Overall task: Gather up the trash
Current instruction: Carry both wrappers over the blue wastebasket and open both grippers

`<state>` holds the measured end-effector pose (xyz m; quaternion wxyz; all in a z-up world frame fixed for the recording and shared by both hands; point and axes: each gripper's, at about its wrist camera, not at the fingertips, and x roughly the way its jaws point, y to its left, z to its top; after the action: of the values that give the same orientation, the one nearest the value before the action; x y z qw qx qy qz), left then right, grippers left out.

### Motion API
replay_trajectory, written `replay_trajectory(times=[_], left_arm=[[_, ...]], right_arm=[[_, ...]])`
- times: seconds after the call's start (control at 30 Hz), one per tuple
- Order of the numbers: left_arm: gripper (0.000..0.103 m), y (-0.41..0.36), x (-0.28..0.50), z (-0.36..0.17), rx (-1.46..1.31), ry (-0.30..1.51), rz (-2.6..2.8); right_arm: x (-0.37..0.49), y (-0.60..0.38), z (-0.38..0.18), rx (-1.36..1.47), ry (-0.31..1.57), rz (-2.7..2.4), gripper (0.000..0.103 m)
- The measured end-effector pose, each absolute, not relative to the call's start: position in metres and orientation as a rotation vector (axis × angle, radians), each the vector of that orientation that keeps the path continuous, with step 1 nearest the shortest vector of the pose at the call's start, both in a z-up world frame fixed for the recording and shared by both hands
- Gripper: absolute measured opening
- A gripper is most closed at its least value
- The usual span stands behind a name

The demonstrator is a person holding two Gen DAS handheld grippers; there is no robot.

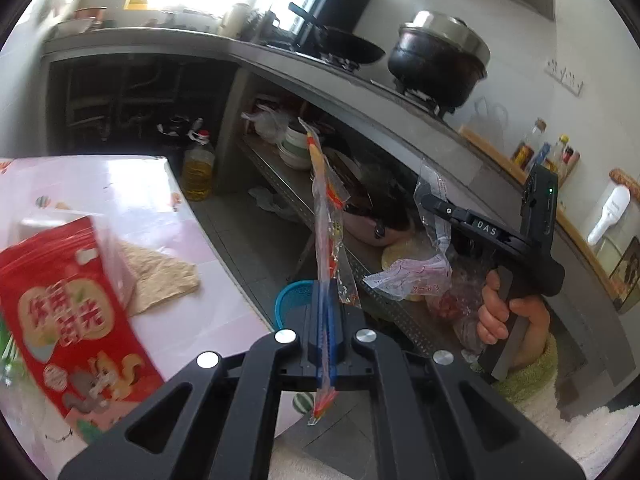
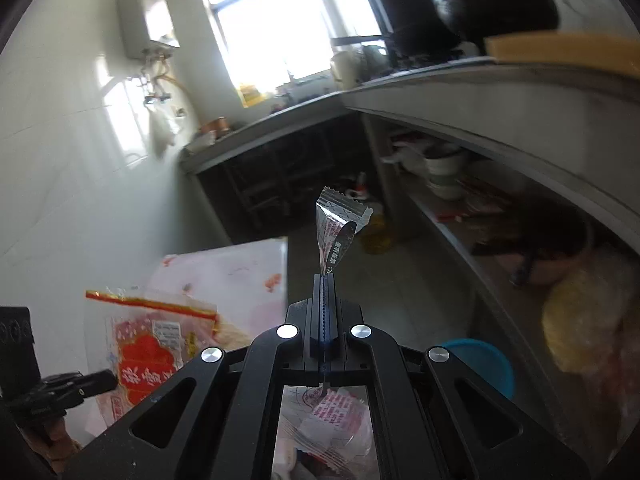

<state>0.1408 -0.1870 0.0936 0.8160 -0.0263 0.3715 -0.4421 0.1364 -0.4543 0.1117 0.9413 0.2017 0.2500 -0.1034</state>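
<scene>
Step in hand: carry phase, by judgement. Both grippers are loaded and held in the air beside the table, over the floor gap that runs along the counter.
Next move: by judgement, bring both wrappers over the blue basket, which reads as the likely bin, then release. The bin role cannot be confirmed from these views.
Counter: runs along the far side; a wok and a lidded black pot stand on top.
Shelf under counter: crowded with bowls, bags and a pink pot. It stands just beside the carry path; a trailing wrapper could snag there.
Table: pink patterned cover. A large red snack bag is at its near edge and a beige cloth lies near its right edge.
Oil bottle: on the floor off the table's far right corner.
Blue basket: on the floor between the table's right edge and the shelf, partly hidden behind the left gripper.
Left gripper: clenched on a long clear wrapper with red print, which stands up past the fingertips.
Right gripper: clenched on a crumpled silver wrapper; a hand holds its grip.
</scene>
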Motion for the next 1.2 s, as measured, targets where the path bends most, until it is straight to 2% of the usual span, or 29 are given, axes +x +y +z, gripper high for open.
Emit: replay_trajectory(times=[0.13,0.27,0.4,0.6,0.63,0.67,0.7,0.73,0.77,0.83,1.0,1.2], left_arm=[[0.001,-0.277,0.168,0.072,0.098,0.901,-0.994],[0.001,-0.356,0.202,0.022,0.22,1.049,-0.99],[0.001,-0.415,0.232,-0.037,0.325,1.174,-0.93],[0.002,-0.472,0.27,-0.109,0.42,1.259,-0.843],[0.004,-0.479,0.276,-0.117,0.417,1.257,-0.83],[0.011,-0.486,0.283,-0.122,0.416,1.258,-0.815],[0.017,-0.491,0.286,-0.126,0.414,1.259,-0.804],[0.032,-0.496,0.292,-0.13,0.412,1.26,-0.788],[0.037,-0.499,0.293,-0.131,0.41,1.259,-0.776],[0.038,-0.499,0.295,-0.131,0.39,1.254,-0.764],[0.043,-0.491,0.291,-0.111,0.376,1.224,-0.759],[0.05,-0.461,0.274,-0.057,0.324,1.173,-0.808]], right_arm=[[0.121,-0.485,0.064,0.465,0.584,-0.308,0.0],[0.128,-0.508,0.009,0.477,0.691,-0.383,0.0],[0.145,-0.529,-0.045,0.481,0.795,-0.423,0.0],[0.175,-0.551,-0.098,0.436,0.893,-0.498,0.0],[0.18,-0.555,-0.104,0.434,0.9,-0.497,0.002],[0.183,-0.558,-0.111,0.423,0.908,-0.506,0.003],[0.186,-0.56,-0.117,0.414,0.92,-0.519,0.009],[0.189,-0.561,-0.121,0.413,0.933,-0.525,0.023],[0.189,-0.563,-0.124,0.413,0.935,-0.522,0.027],[0.186,-0.562,-0.126,0.398,0.934,-0.536,0.034],[0.172,-0.554,-0.12,0.404,0.905,-0.539,0.044],[0.155,-0.536,-0.096,0.395,0.853,-0.552,0.061]])
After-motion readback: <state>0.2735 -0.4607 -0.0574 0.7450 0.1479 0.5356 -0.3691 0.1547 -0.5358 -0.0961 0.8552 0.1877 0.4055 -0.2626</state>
